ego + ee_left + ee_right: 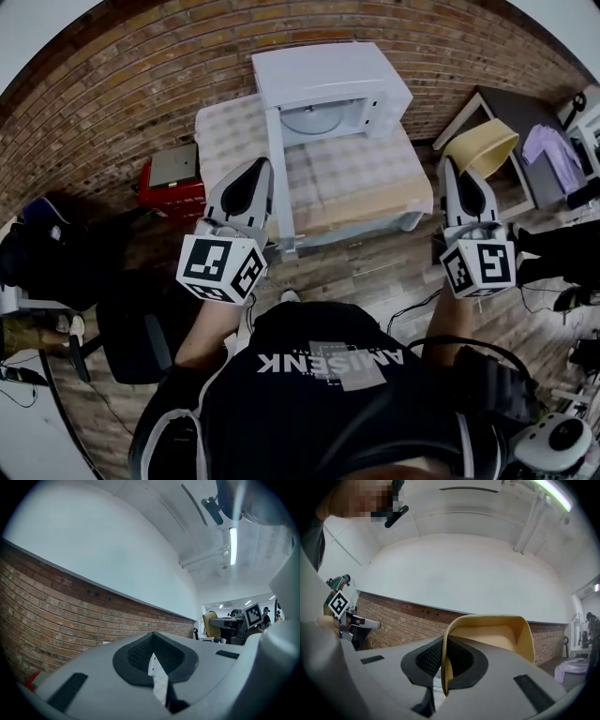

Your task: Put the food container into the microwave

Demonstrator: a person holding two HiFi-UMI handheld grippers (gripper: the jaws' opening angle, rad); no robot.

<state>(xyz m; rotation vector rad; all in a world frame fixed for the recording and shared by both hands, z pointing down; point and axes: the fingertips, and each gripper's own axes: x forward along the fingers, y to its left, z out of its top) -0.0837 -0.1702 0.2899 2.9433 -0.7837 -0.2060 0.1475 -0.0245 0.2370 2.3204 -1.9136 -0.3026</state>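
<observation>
Head view: right gripper [466, 180] clamps the rim of the yellow food container [483, 145], right of the table [361, 178], apart from the open microwave [328, 75]. Left gripper [251, 185] jaws together, empty, beside the microwave door [279, 192].

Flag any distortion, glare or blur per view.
Head view: heavy fisheye, the brick wall bows around the microwave, corners black. Left gripper view: ceiling light blown out, dark vignette at the rim. Right gripper view: food container sharp, no glare.
</observation>
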